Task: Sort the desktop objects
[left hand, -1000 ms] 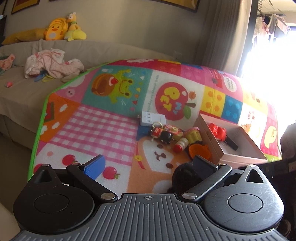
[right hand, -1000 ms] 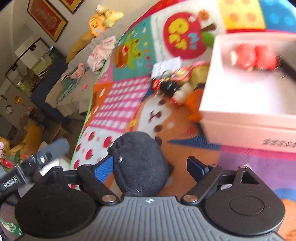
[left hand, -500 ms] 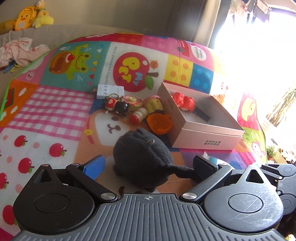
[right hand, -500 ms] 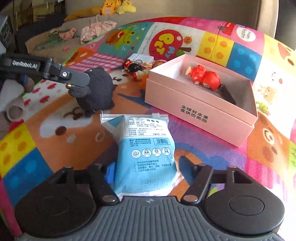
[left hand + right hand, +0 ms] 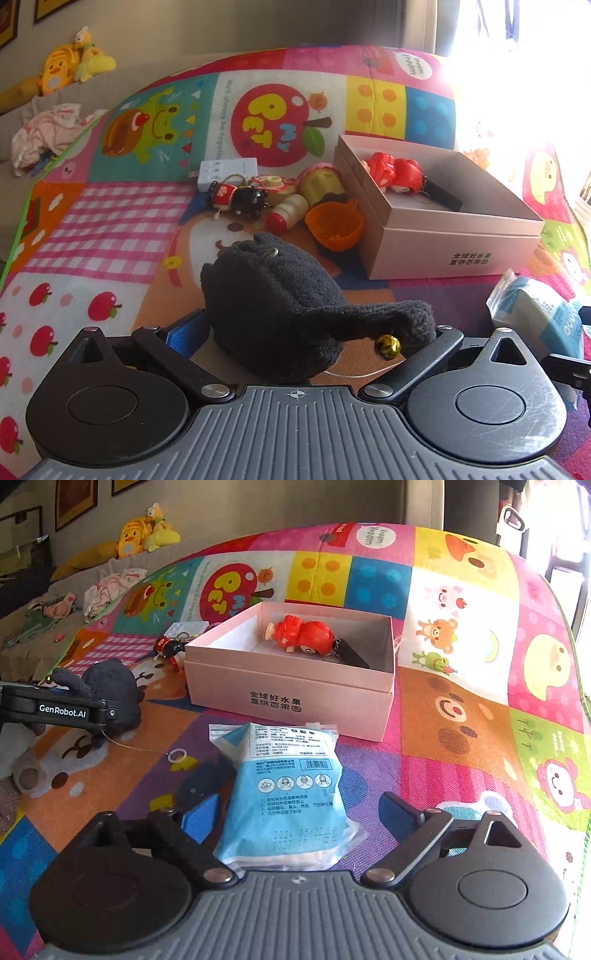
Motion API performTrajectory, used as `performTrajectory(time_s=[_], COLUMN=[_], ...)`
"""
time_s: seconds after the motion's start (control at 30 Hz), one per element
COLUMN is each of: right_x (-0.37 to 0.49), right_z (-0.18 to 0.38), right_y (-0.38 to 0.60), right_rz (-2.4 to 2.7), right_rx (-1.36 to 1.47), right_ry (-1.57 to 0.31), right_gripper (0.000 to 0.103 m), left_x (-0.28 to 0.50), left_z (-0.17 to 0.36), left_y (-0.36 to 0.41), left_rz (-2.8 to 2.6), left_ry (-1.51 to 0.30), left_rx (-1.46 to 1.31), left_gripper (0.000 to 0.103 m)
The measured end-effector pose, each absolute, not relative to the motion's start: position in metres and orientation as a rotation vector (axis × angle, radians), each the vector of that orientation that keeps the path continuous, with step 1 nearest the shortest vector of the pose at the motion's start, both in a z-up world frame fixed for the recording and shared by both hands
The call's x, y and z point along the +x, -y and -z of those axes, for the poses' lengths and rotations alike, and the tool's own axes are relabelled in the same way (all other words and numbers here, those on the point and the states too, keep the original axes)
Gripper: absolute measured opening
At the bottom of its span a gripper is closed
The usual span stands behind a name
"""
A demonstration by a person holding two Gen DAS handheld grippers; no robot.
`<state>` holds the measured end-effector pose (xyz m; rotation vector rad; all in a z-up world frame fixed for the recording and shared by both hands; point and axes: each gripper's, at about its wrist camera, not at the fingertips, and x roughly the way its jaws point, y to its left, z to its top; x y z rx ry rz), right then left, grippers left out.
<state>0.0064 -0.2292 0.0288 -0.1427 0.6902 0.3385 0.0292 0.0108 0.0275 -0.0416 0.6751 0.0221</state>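
- My left gripper (image 5: pixel 306 332) spreads wide around the black plush toy (image 5: pixel 273 302), not visibly clamping it.
- My right gripper (image 5: pixel 301 812) gapes around the blue mask packet (image 5: pixel 291 794), untouched.

plush (image 5: pixel 273 295) left of box (image 5: pixel 454 236), packet (image 5: pixel 291 794) before it

1. The left gripper (image 5: pixel 306 332) is sitting low over the mat, its fingers spread wide on either side of the black plush toy (image 5: pixel 280 306); whether the pads are touching it cannot be told.
2. The right gripper (image 5: pixel 299 816) is also lying low, its fingers parted around the blue packet (image 5: pixel 291 794), with gaps showing on both sides.
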Motion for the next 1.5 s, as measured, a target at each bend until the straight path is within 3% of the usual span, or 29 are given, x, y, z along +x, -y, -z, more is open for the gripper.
performTrajectory(time_s=[0.1,0.13,0.2,0.33,0.6,0.7,0.77,1.0,1.07,1.17,1.27,1.5], right_x=[0.007,0.009,0.009,0.01,0.009,0.008,0.008,0.014,0.015,0.015,0.015,0.019], right_z=[-0.02,-0.017,-0.015,-0.017,-0.021,-0.025,-0.027,-0.022,-0.019,-0.016,-0.016,-0.024], right_y=[0.224,0.222,0.219,0.217,0.218,0.219,0.219,0.214,0.212,0.211,0.213,0.215], right_rz=[-0.327,-0.337,-0.348,-0.337,-0.303,-0.297,-0.295,-0.289,-0.293,-0.285,-0.278,-0.31], right_rx=[-0.153,-0.151,-0.149,-0.145,-0.166,-0.181,-0.184,-0.184,-0.187,-0.193,-0.186,-0.199], right_ry=[-0.702,-0.71,-0.718,-0.7,-0.68,-0.664,-0.656,-0.674,-0.678,-0.68,-0.683,-0.696], right_gripper=[0.098,0.098,0.1,0.103,0.103,0.103,0.103,0.103,0.103,0.103,0.103,0.103], left_x=[0.024,0.023,0.023,0.024,0.009,0.003,0.0,0.018,0.034,0.063,0.087,0.117], left_z=[-0.026,-0.026,-0.025,-0.029,-0.032,-0.03,-0.035,-0.07,-0.068,-0.052,-0.031,-0.011], left_y=[-0.003,0.0,-0.001,-0.011,0.013,0.02,0.014,-0.031,-0.033,-0.029,-0.024,-0.029], left_rz=[-0.025,-0.025,-0.039,-0.02,0.335,0.357,0.374,0.259,0.194,0.166,0.201,0.155], left_ry=[-0.623,-0.61,-0.607,-0.603,-0.649,-0.643,-0.624,-0.524,-0.514,-0.55,-0.595,-0.611], left_rx=[0.049,0.081,0.107,0.044,-0.042,-0.011,-0.036,-0.194,-0.127,-0.008,0.061,0.11], left_gripper=[0.102,0.098,0.08,0.075,0.076,0.083,0.095,0.097,0.09,0.071,0.062,0.066])
